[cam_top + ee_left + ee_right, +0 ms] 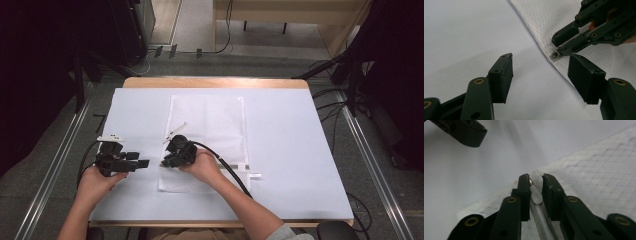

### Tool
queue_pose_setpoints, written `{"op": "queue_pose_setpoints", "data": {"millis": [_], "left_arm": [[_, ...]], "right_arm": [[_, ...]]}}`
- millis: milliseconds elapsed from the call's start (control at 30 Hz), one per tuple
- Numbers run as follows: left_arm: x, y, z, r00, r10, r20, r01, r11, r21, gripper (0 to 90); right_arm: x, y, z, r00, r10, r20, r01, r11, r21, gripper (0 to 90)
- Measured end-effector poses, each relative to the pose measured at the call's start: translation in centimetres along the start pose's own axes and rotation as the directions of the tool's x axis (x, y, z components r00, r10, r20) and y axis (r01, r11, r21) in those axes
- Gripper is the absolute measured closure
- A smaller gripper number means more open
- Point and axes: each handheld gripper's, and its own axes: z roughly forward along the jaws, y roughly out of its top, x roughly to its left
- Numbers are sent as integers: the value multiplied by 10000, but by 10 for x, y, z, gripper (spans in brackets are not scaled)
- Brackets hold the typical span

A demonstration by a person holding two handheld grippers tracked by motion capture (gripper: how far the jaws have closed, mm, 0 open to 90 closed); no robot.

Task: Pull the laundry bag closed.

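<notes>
The right gripper (535, 182) nips the translucent zipper pull (535, 195) at the corner of the white mesh laundry bag (212, 125); the left gripper (540, 72), spread wide and empty, hovers just beside that corner.

Your left gripper (539, 75) has bare white table cover (295, 140) ahead and to its left. To its right, the right gripper (167, 161) blocks the mesh bag (215, 125) edge

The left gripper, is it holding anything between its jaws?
No: in the left gripper view the left gripper stands open over the bare white table cover, with nothing between its jaws.
</notes>
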Motion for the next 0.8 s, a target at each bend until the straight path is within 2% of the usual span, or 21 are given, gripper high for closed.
{"op": "queue_pose_setpoints", "data": {"millis": [133,267,433,633,733,800], "left_arm": [[0,0,0,10000,19,-2,-19,10000,0,375],[0,0,0,10000,-31,0,31,10000,6,375],[1,0,0,10000,-44,12,44,10000,7,374],[0,0,0,10000,-34,3,34,10000,10,375],[1,0,1,10000,-34,-21,34,10000,45,374],[1,0,1,10000,-41,-9,41,10000,31,375]], "right_arm": [[4,0,2,9999,-163,-45,164,9998,105,820],[4,0,2,9998,-91,-172,94,9998,154,830],[6,0,3,9998,-155,-86,156,9998,130,832],[4,0,3,9990,202,-405,-196,9997,156,843],[7,0,1,9994,163,-314,-159,9998,146,845],[9,0,-1,9999,-87,-127,89,9998,150,845]]}}
